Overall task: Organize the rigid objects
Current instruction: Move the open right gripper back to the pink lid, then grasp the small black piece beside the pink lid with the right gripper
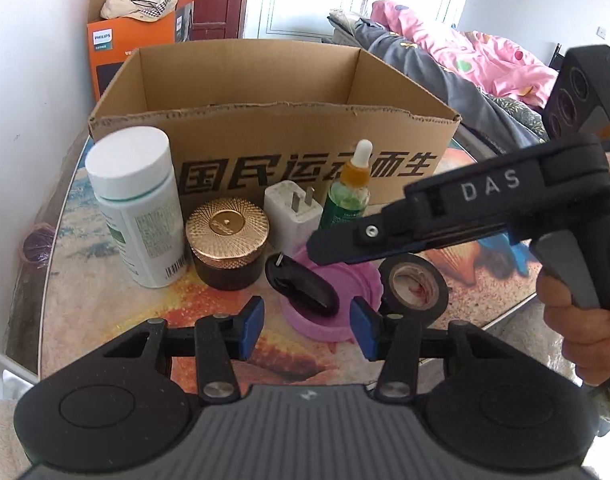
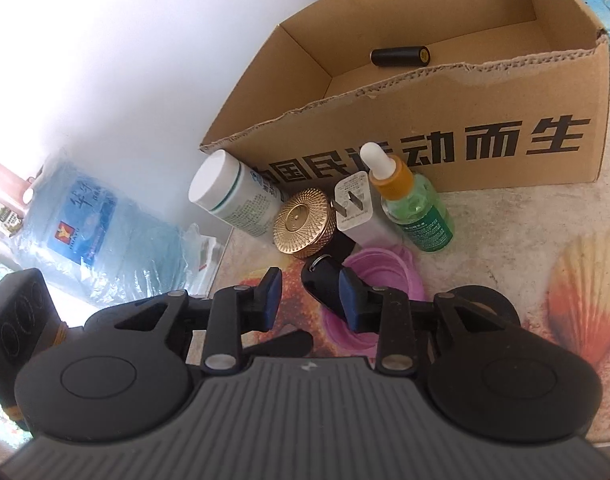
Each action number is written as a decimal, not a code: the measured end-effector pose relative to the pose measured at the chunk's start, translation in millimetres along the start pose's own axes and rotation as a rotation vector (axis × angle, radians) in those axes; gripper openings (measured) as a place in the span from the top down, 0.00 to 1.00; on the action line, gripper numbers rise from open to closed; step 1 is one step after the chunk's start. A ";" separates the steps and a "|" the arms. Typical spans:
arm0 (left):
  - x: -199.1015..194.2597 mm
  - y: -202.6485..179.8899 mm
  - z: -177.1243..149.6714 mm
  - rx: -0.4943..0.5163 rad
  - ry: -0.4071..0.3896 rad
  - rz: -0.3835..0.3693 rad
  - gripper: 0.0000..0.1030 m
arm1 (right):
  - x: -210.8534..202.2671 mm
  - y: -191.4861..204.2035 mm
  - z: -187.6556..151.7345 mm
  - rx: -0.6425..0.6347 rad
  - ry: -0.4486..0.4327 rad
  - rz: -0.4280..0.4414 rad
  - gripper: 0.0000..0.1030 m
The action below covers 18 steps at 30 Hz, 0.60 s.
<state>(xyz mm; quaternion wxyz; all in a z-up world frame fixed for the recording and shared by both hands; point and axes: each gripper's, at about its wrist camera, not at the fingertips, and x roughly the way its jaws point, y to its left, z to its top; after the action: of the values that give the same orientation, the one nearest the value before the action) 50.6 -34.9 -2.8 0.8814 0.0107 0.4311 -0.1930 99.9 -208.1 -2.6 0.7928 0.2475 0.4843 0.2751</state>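
Sunlight from a window washes the room behind a round table covered in a seashell print. From the left wrist camera, an open cardboard box with black Chinese lettering stands at the back of the table. Lined up in front of it are a white pill bottle, a gold-lidded jar, a white plug adapter with its prongs up, and a green dropper bottle. Nearer, a black key fob lies across a pink lid, with a roll of black tape just beside it. The left gripper hovers low over the table with its blue pads spread wide, grasping nothing. The right gripper, marked DAS, reaches in from the right above the pink lid, gripped by a hand. An orange Philips box and a heap of pink bedding sit further back.

From the right wrist camera, the right gripper is released, its fingers apart, one blue pad at the edge of the key fob while the other stands clear. The key fob rests on the pink lid. Inside the cardboard box lies a small black cylinder. Off the table's left edge, a large water jug lies wrapped in plastic.
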 end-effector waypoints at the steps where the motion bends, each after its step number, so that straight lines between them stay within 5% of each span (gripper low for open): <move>1: 4.1 0.2 -3.4 0.000 0.008 0.002 0.57 | 7.0 -1.3 1.6 -0.005 -0.001 -0.006 0.70; 11: 21.6 8.8 -1.9 -0.028 -0.015 -0.019 0.69 | 34.4 -11.3 3.1 0.029 0.033 -0.026 0.68; 18: 18.6 -1.1 -2.6 0.052 -0.063 -0.005 0.75 | 29.3 -17.3 2.4 0.056 0.042 0.009 0.67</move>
<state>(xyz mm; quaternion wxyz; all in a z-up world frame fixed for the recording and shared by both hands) 58.6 -41.6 -18.5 0.8935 0.0265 0.3978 -0.2065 116.6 -201.2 -31.5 0.7741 0.2659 0.5072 0.2700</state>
